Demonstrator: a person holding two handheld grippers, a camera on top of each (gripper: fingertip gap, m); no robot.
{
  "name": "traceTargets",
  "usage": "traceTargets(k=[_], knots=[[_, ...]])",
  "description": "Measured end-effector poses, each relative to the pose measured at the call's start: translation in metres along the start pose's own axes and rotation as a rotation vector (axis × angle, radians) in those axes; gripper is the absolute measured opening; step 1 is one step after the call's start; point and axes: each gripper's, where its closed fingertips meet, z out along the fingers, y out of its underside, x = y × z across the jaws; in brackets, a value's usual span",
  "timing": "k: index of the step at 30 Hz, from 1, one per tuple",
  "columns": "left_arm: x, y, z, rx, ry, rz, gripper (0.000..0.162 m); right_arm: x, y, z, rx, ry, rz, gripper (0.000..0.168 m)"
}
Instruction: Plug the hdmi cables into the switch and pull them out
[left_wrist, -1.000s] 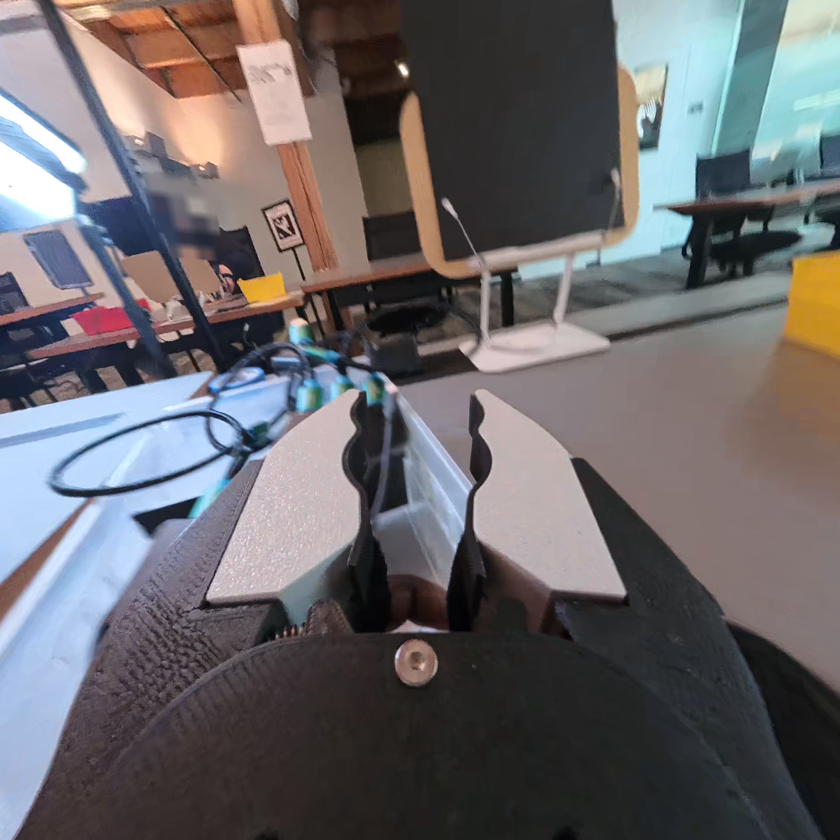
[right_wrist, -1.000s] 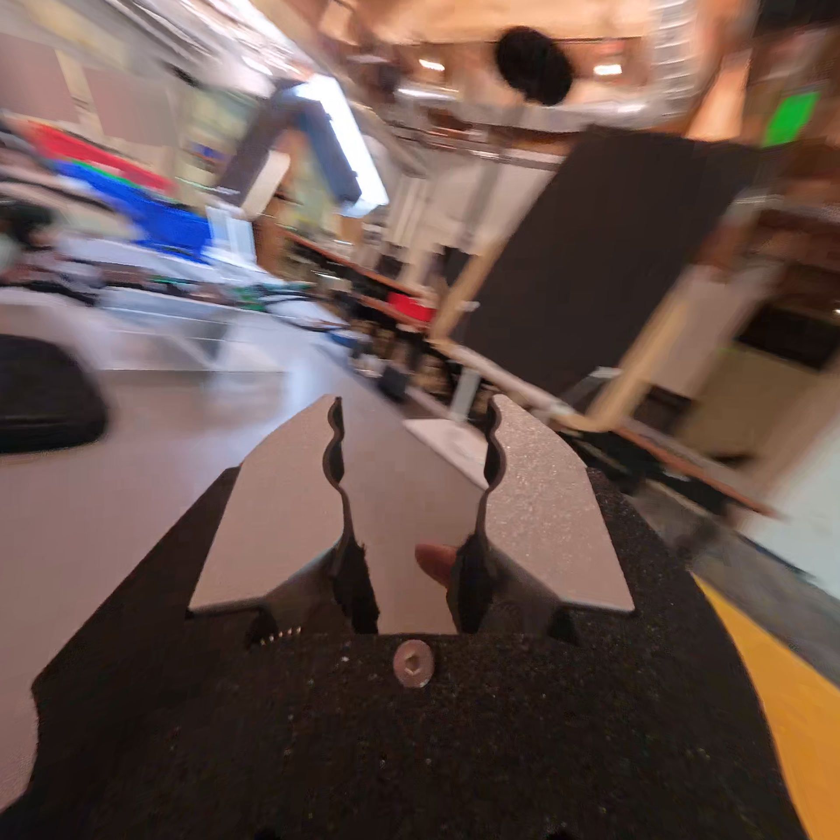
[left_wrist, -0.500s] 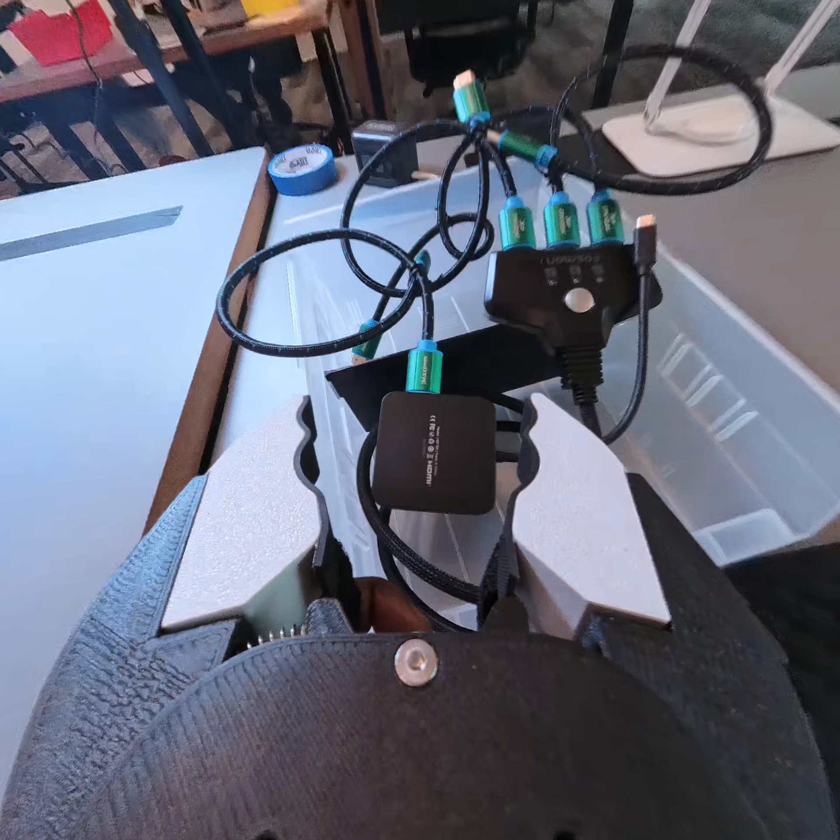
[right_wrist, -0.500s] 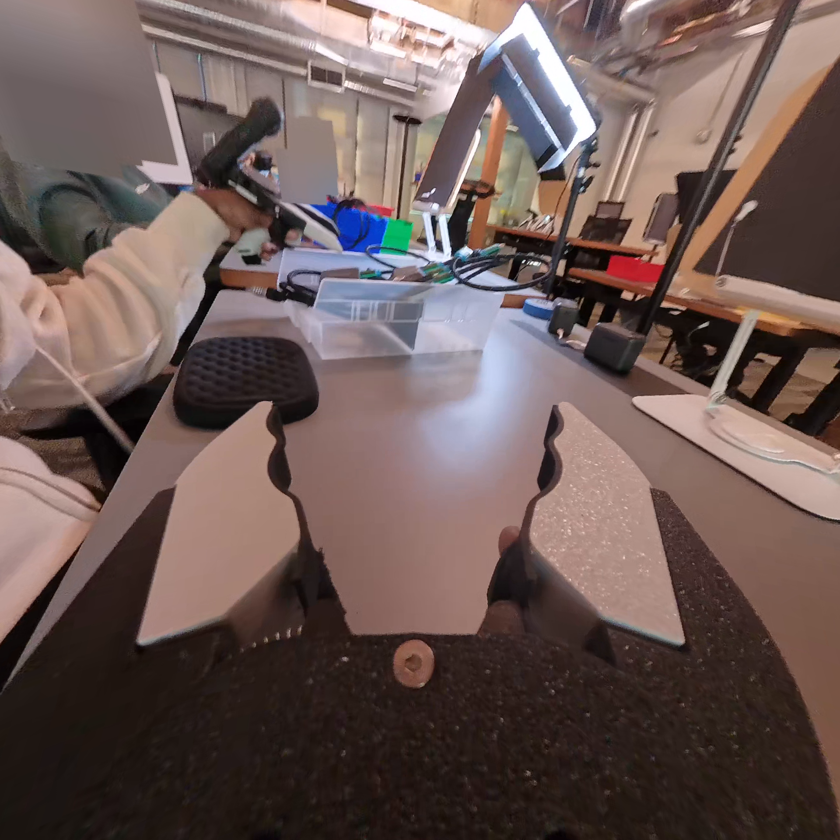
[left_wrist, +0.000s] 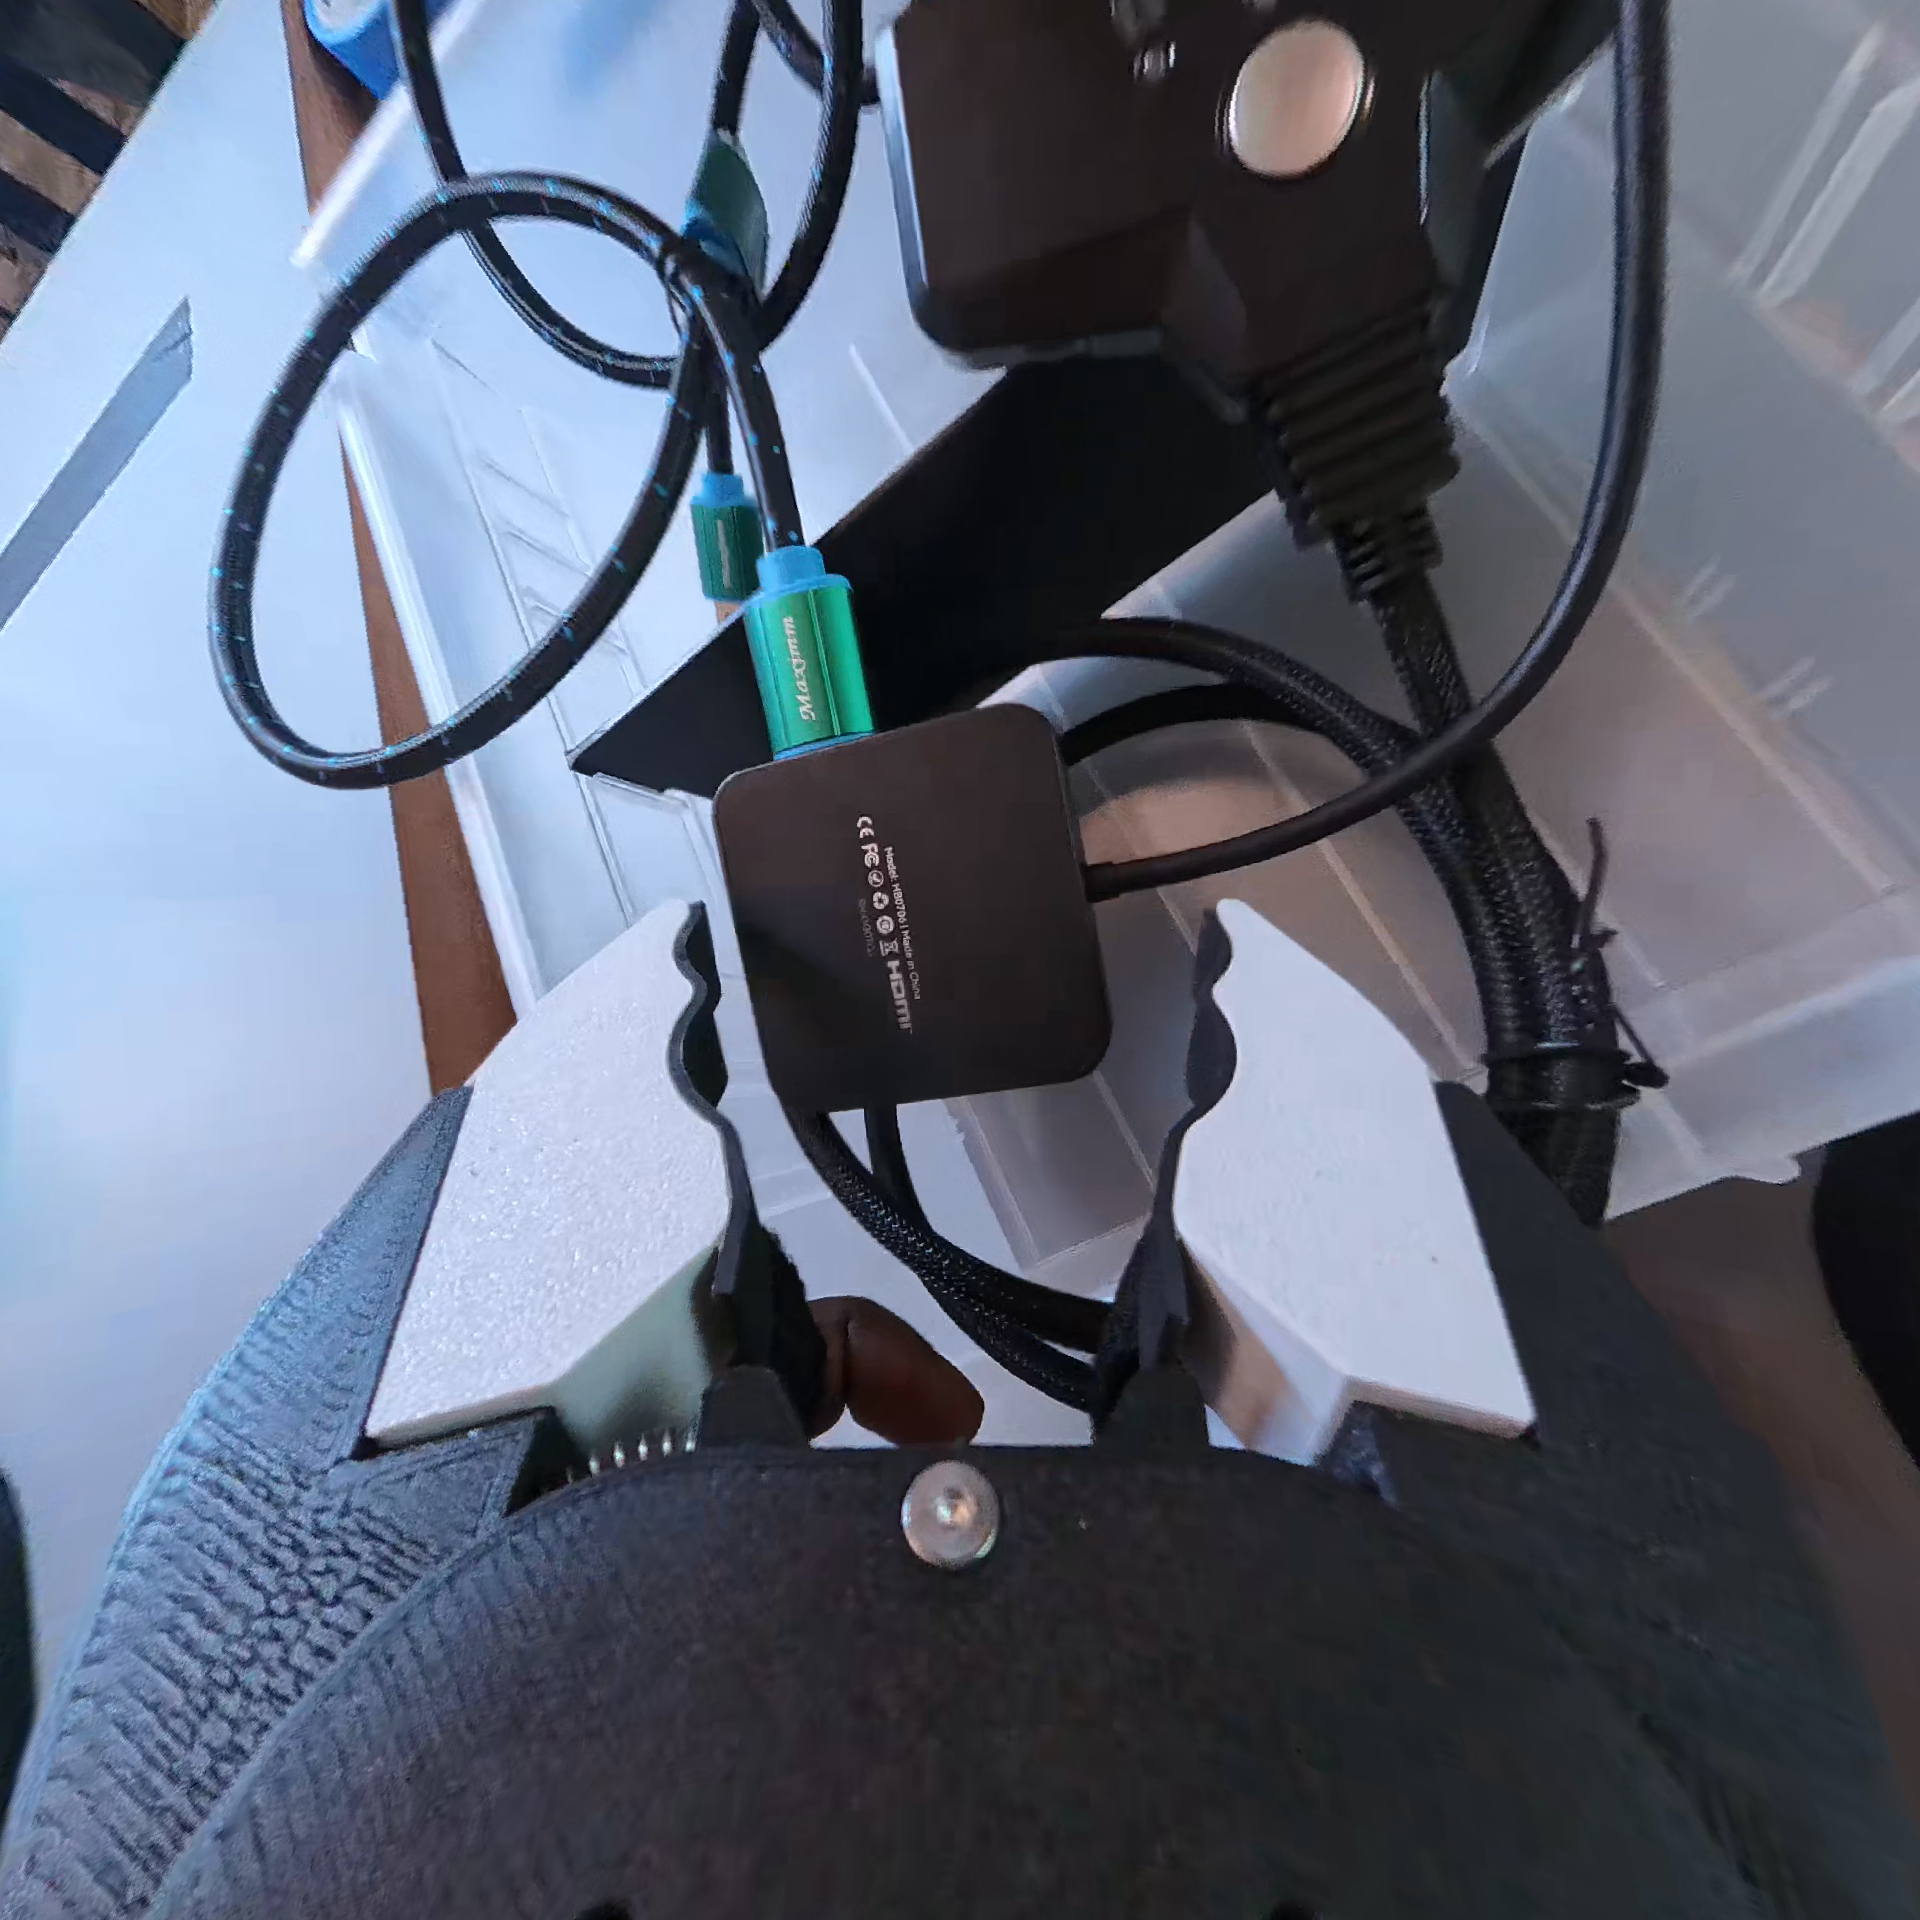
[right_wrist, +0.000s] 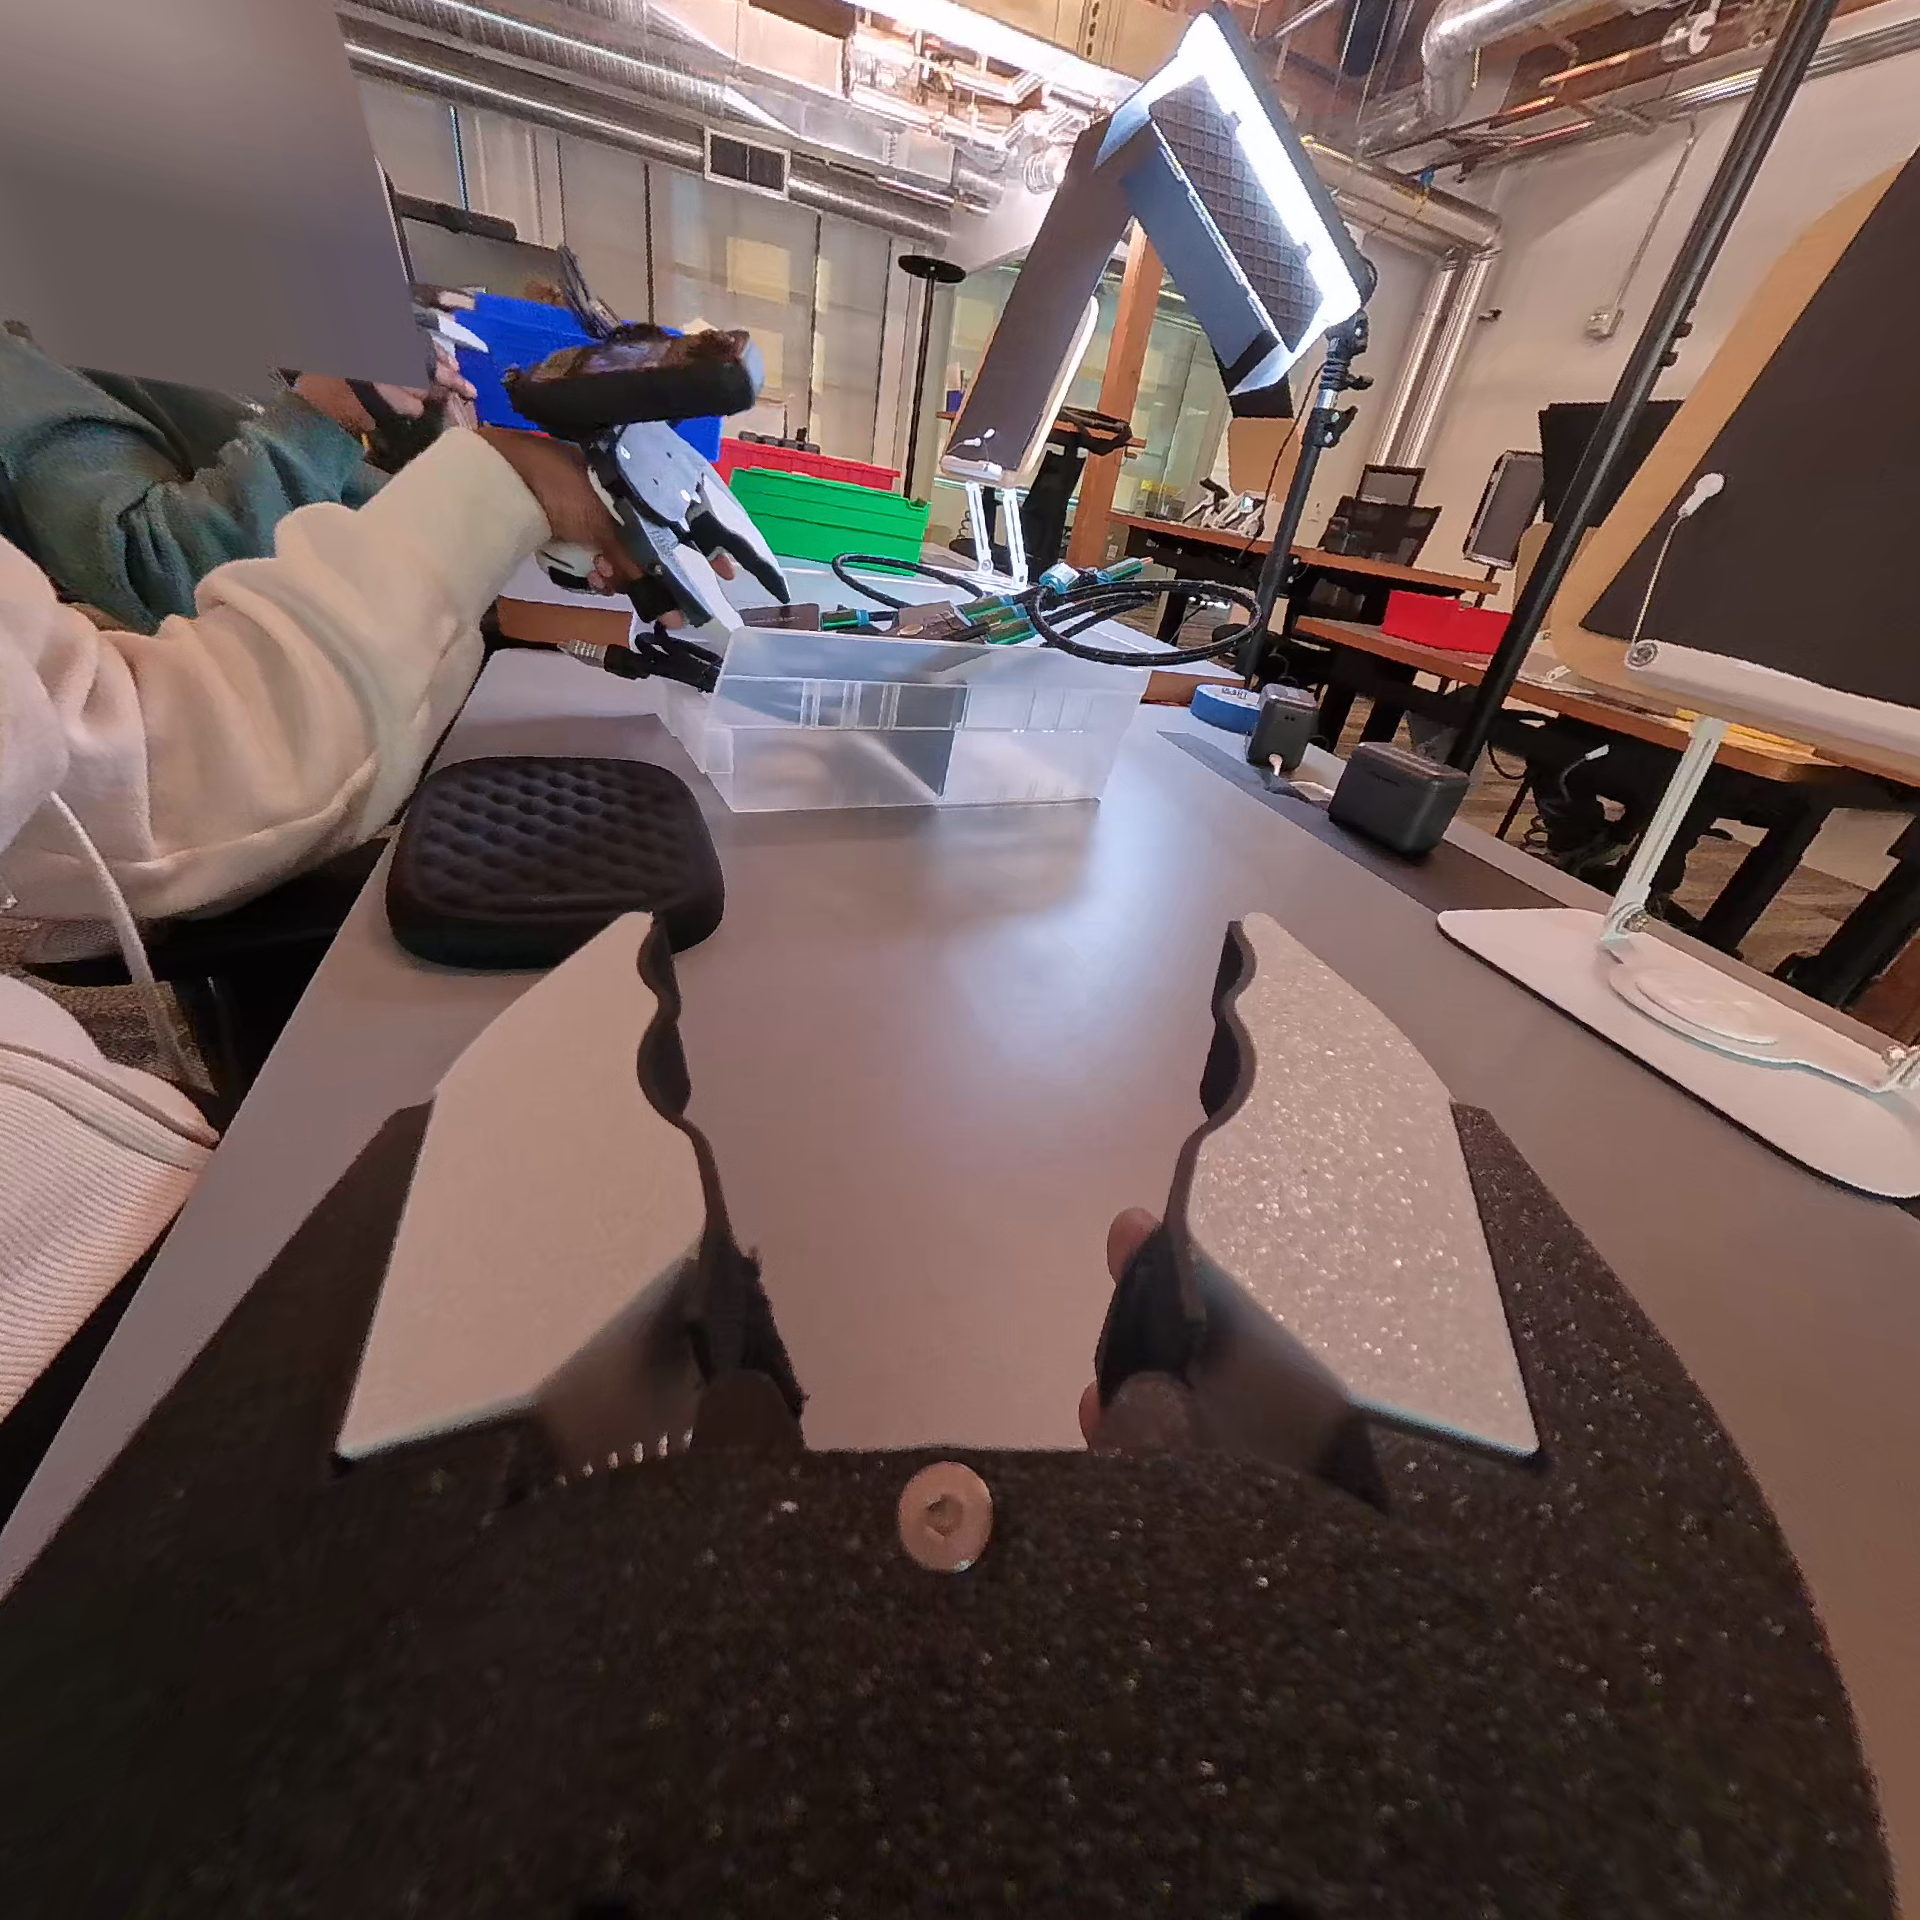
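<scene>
In the left wrist view, a small black square adapter box (left_wrist: 914, 914) lies on top of a clear plastic bin (left_wrist: 1714, 727), with a green HDMI plug (left_wrist: 810, 665) seated in its far edge. The larger black switch (left_wrist: 1174, 156) with a round button sits beyond it. My left gripper (left_wrist: 956, 930) is open, its fingertips on either side of the small box, not touching it. A second green plug (left_wrist: 724, 540) lies loose behind. My right gripper (right_wrist: 945, 956) is open and empty, low over the grey table (right_wrist: 935, 1091). It looks toward the bin (right_wrist: 914, 727) and the left gripper (right_wrist: 707, 551).
Black braided cables (left_wrist: 312, 520) loop over the bin's left edge. A black cushioned pad (right_wrist: 551, 852) lies near the table's left edge. A blue tape roll (right_wrist: 1221, 701), small dark boxes (right_wrist: 1397, 795) and a white stand base (right_wrist: 1714, 1029) sit on the right. A person's sleeve (right_wrist: 260, 675) reaches in. The tips of one gripper are about 45 cm away from the tips of the other. To reach the green HDMI plug (left_wrist: 810, 665) in a straight line is about 4 cm for my left fingers, about 45 cm for my right.
My left gripper has tipped down from the room view and closed in on the small black box, jaws opening wider. My right gripper has swung toward the bin and opened wider.
</scene>
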Motion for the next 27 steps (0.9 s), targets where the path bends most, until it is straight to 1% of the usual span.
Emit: traceTargets(k=[3, 4, 7, 9, 12, 16, 19, 24, 26, 27], knots=[[0.0, 0.005, 0.006, -0.066, -0.017, 0.038, 0.081, -0.001, 0.001, 0.0, -0.011, -0.002, -0.01, 0.098], [-0.002, 0.007, 0.008, -0.084, -0.03, 0.042, 0.073, -0.001, 0.002, 0.001, -0.015, -0.002, -0.015, 0.097], [-0.004, 0.004, 0.007, -0.081, -0.036, 0.044, 0.071, -0.002, 0.003, 0.001, -0.025, -0.005, -0.024, 0.097], [-0.013, -0.01, -0.003, 0.027, -0.085, 0.02, 0.07, -0.002, 0.004, 0.001, -0.032, -0.004, -0.027, 0.097], [-0.027, -0.034, -0.032, 0.196, -0.157, -0.025, 0.069, -0.002, 0.006, 0.002, -0.043, 0.0, -0.034, 0.096], [-0.041, -0.045, -0.064, 0.27, -0.308, 0.049, 0.068, -0.001, 0.008, 0.002, -0.056, 0.007, -0.046, 0.095], [-0.044, -0.066, -0.092, 0.389, -0.416, 0.118, 0.069, -0.001, 0.01, 0.002, -0.064, 0.009, -0.058, 0.094], [-0.028, -0.115, -0.145, 0.689, -0.581, 0.293, 0.068, 0.0, 0.014, 0.003, -0.099, 0.024, -0.108, 0.092], [-0.013, -0.135, -0.165, 0.824, -0.614, 0.35, 0.069, 0.0, 0.016, 0.004, -0.115, 0.025, -0.122, 0.09], [-0.002, -0.146, -0.175, 0.891, -0.619, 0.376, 0.068, 0.001, 0.016, 0.006, -0.122, 0.031, -0.125, 0.086]])
